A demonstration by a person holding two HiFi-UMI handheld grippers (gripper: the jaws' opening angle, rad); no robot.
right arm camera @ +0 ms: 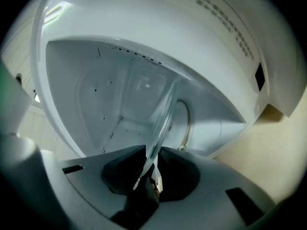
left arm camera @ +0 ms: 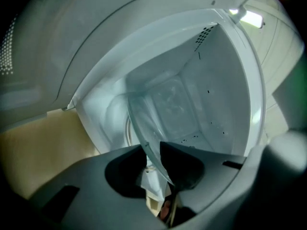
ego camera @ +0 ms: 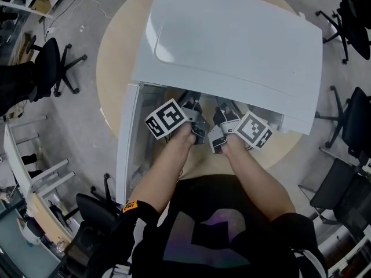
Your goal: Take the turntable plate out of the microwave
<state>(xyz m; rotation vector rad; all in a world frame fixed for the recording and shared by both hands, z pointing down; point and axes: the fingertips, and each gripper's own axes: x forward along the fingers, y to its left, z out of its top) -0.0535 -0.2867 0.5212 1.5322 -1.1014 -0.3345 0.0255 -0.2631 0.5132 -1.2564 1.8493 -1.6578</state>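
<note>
A white microwave (ego camera: 232, 45) is seen from above on a round, pale wooden bench (ego camera: 116, 57), with its door (ego camera: 124, 149) swung open at the left. Two bare forearms are stretched from the near edge of the scene towards the oven's opening, and a hand-held gripper is carried in each hand. The left hand-held gripper (ego camera: 194, 120) and the right hand-held gripper (ego camera: 223, 126) are set close beside each other at the mouth of the cavity, their tips hidden under the oven's top. In the left gripper view, the left hand-held gripper (left arm camera: 153, 150) is shown clenched on the near rim of the clear glass turntable plate (left arm camera: 168, 109), which reaches back into the white cavity. In the right gripper view, the right hand-held gripper (right arm camera: 152, 155) is likewise shown clamped on the rim of the same plate (right arm camera: 160, 114), and a ring (right arm camera: 186, 121) is seen on the cavity floor behind it. Whether the plate is raised off that floor cannot be told. Black office chairs (ego camera: 55, 65) are placed on the grey floor around the bench.
</note>
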